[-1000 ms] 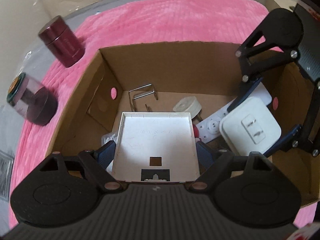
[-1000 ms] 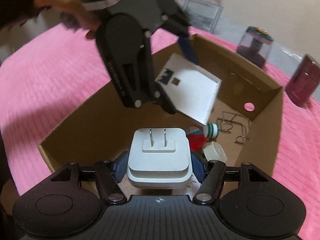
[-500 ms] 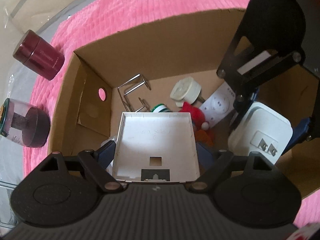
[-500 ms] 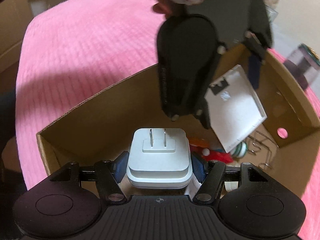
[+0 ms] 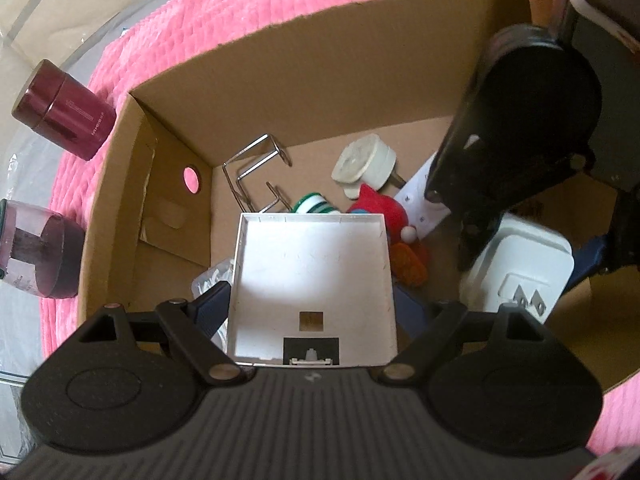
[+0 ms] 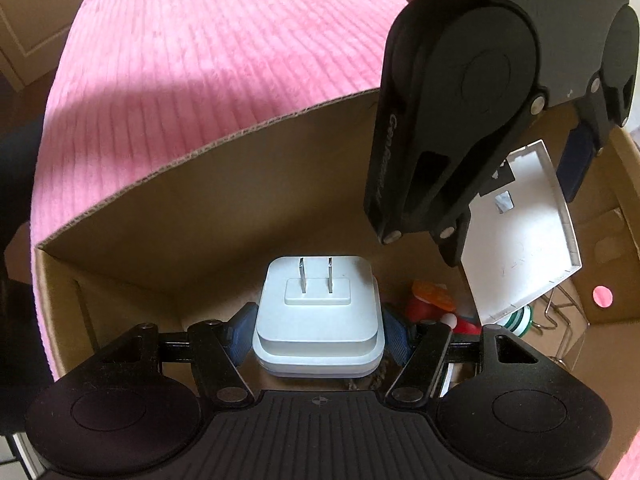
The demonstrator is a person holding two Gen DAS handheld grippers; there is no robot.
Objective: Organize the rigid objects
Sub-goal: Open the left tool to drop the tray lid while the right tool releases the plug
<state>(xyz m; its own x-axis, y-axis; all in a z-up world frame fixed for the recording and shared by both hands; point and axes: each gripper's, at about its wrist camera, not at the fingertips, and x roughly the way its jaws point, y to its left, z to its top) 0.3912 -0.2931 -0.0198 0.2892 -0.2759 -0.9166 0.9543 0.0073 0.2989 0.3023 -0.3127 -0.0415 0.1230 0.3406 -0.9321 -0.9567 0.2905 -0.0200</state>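
Plug adapter (image 6: 318, 316), white and squarish with its two prongs facing up toward the camera, sits clamped between the blue pads of the right gripper (image 6: 318, 330), held above the near-right part of the open cardboard box (image 6: 200, 184); from there the box floor lies straight below the jaws, so I judge the coming move is a short drop and a release. Beside it to the left, the left gripper (image 5: 312, 304) is clenched on a flat white square cover (image 5: 312, 276), its hollow side up and its far edge hanging over the clutter in the middle of the box. Both hands are over the box, the right one seeming lower and nearer the bare cardboard. Already lying on the box floor are a bent wire holder (image 5: 256, 172) in the far-left corner, a round white plug (image 5: 366, 160), a green-and-white cap (image 5: 314, 204), a red and orange toy figure (image 5: 394, 232) and a white remote (image 5: 420, 196), all close together. Outside on the pink blanket (image 5: 240, 12), well left of the box, stand a dark red canister (image 5: 64, 110) and a clear purple-tinted jar (image 5: 38, 252), not yet put away
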